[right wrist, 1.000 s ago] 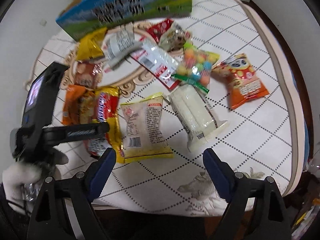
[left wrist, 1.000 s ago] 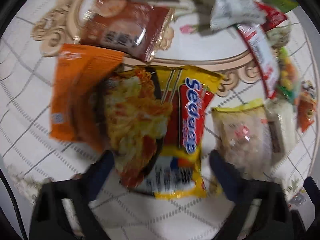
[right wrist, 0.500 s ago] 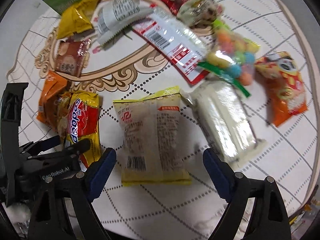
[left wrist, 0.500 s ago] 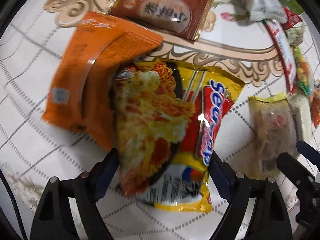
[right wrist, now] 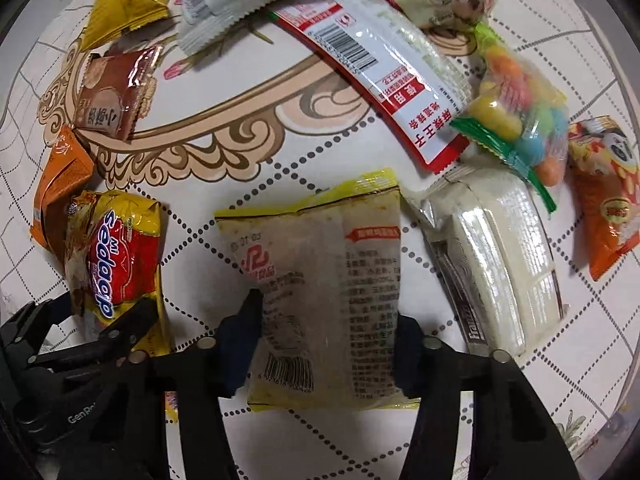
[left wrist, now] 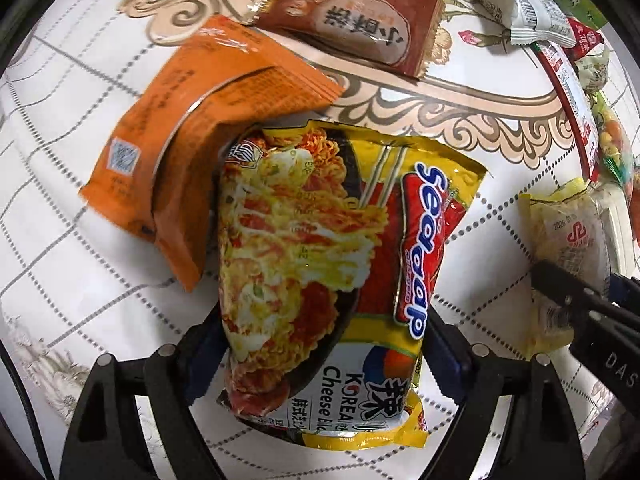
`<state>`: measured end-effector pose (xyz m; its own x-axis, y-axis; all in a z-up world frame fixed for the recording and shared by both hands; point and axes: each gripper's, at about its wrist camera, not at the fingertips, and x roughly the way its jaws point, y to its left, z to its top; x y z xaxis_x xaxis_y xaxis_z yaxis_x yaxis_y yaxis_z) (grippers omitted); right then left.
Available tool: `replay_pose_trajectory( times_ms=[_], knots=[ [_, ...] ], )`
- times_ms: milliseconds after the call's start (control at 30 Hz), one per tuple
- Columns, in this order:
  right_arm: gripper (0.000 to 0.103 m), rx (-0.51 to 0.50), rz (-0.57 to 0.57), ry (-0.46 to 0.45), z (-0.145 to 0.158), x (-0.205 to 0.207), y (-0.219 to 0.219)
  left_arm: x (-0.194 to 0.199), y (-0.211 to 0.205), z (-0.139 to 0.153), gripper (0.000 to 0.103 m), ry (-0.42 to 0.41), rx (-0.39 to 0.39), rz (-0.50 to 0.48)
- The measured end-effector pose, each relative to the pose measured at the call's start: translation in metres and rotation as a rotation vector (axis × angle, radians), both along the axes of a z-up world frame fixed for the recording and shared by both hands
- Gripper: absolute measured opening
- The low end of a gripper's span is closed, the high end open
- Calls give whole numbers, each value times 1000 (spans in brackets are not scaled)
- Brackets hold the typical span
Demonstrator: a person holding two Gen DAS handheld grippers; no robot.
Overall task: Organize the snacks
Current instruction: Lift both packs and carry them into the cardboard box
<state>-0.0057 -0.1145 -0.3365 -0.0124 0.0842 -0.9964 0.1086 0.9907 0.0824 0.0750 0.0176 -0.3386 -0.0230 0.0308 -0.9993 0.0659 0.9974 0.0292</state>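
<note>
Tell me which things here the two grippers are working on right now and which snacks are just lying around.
In hand:
- left gripper straddling the Sedaap noodle packet
- right gripper straddling the pale yellow-edged packet

Lying about:
- orange packet
- brown packet
- candy bag
- white bread pack
- panda snack bag

You are working at what looks like a home table; the tablecloth [right wrist: 224,148] with its tan scrollwork and dotted diamond grid says as much; shop-bought snacks lie loose on it, a noodle packet [left wrist: 320,272] at centre, a sweets bag [right wrist: 516,120] at 2 o'clock.
</note>
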Motion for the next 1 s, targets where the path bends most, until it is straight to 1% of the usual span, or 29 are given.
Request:
replay_pose_trajectory(
  times_ms=[133,267,400,467,533,567,667,767,800,833,867,933,967,1000],
  knots=[
    [47,-15,-10,-30,14,-15,0,-19,1,16,87,-19,-21,-3],
    [46,-4,-42,-58,35,-32,-1,-30,3,36,87,-48,-60,-21],
    [45,35,-93,-110,64,-46,-15,-41,7,74,87,-99,-99,-41],
    [45,60,-114,-143,83,-52,-24,-45,9,92,87,-123,-115,-43],
    [44,91,-131,-179,109,-55,-38,-48,12,113,87,-155,-141,-40],
    [44,104,-135,-201,121,-56,-42,-36,25,125,87,-171,-156,-38],
    [44,132,-141,-266,165,-49,-48,-19,26,174,87,-229,-204,-23],
    [44,156,-141,-327,196,-25,-53,6,27,216,87,-265,-242,-13],
    [44,163,-140,-350,206,-14,-49,20,22,232,87,-279,-258,-7],
    [44,173,-140,-370,216,-7,-54,32,20,236,87,-286,-265,-4],
    [44,177,-140,-382,224,8,-48,46,17,250,87,-302,-274,1],
    [44,196,-137,-417,244,34,-57,74,3,259,87,-318,-277,7],
    [44,203,-137,-428,246,51,-57,87,-2,265,87,-325,-282,11],
    [44,209,-135,-445,256,67,-63,105,-7,270,87,-326,-285,18]
  ],
)
